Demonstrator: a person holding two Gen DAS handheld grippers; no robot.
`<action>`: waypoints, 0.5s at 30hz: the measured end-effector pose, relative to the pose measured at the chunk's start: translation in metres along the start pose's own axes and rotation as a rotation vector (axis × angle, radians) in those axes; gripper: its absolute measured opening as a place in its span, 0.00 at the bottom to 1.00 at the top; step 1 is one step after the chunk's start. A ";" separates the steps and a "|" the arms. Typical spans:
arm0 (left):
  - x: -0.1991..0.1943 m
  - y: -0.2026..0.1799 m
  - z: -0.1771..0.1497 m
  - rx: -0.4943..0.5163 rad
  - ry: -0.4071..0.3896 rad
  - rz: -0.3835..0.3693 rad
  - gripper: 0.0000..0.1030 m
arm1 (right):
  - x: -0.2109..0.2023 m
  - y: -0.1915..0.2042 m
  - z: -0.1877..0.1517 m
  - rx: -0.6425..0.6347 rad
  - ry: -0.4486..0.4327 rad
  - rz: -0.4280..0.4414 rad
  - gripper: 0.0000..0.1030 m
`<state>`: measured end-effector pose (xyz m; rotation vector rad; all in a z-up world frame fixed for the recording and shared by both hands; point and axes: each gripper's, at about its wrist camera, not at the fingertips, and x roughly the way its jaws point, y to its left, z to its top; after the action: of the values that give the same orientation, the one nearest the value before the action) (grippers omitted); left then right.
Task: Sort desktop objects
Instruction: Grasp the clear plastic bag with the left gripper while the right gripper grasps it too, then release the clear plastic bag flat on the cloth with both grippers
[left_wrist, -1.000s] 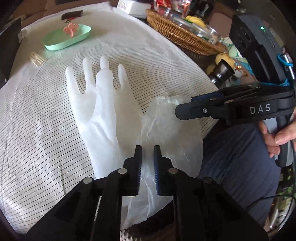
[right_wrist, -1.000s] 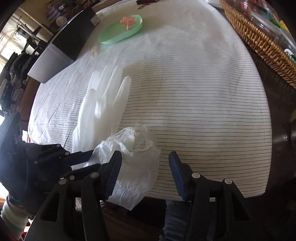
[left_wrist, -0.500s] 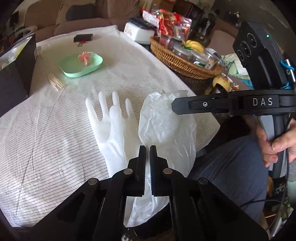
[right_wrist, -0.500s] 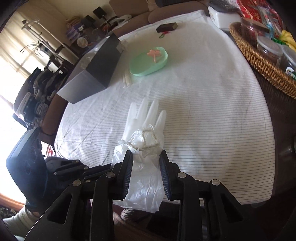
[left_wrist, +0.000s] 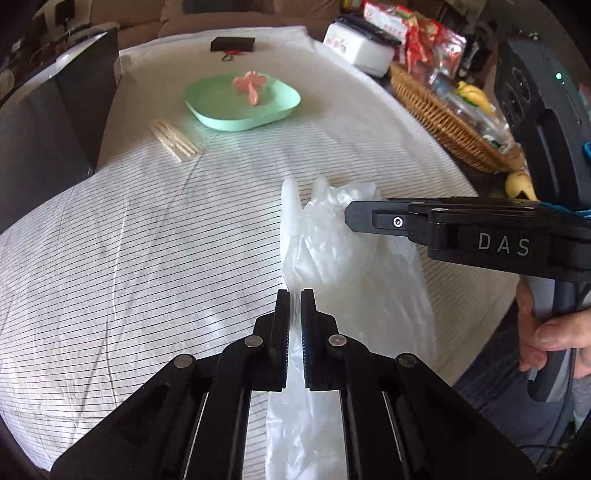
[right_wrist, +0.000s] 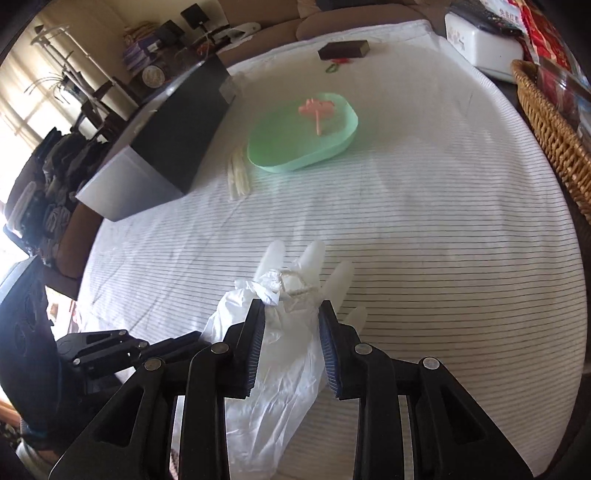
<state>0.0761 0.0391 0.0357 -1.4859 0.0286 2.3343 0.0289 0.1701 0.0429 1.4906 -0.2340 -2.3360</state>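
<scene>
A thin clear plastic bag (left_wrist: 343, 266) is stretched over a white rubber glove (left_wrist: 288, 192) that lies flat on the striped tablecloth. My left gripper (left_wrist: 294, 295) is shut on the bag's near edge, and film hangs below its fingers. My right gripper (right_wrist: 291, 310) has the bag's bunched top (right_wrist: 280, 376) between its pads; its jaws are opening a little but still touch the plastic. Glove fingertips (right_wrist: 275, 254) poke out beyond the bag. The right gripper (left_wrist: 354, 218) shows side-on in the left wrist view. The left gripper (right_wrist: 195, 338) shows at the lower left of the right wrist view.
A green tray (left_wrist: 221, 123) holding a pink piece (left_wrist: 251, 83) sits further back, with pale wooden sticks (left_wrist: 175, 142) beside it. A black box (left_wrist: 55, 122) stands at the left. A wicker basket (left_wrist: 443, 122) of packets lines the right edge. A person's hand (left_wrist: 546, 332) holds the right handle.
The right gripper closed on the bag's bunched top. The bag, which lay right of the glove, now covers it. The left jaws closed on the film. Both views pulled back.
</scene>
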 end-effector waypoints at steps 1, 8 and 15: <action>0.003 -0.001 -0.002 0.005 0.000 0.018 0.08 | 0.004 0.001 -0.001 -0.010 -0.008 -0.016 0.39; -0.022 0.014 -0.002 -0.019 -0.049 -0.030 0.32 | -0.013 -0.006 0.002 -0.017 -0.043 -0.046 0.56; -0.071 0.020 -0.013 0.033 -0.093 -0.003 0.43 | -0.076 -0.028 -0.029 0.086 -0.135 -0.014 0.69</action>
<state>0.1073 -0.0033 0.0889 -1.3595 0.0405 2.3857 0.0782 0.2263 0.0851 1.3779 -0.3643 -2.4696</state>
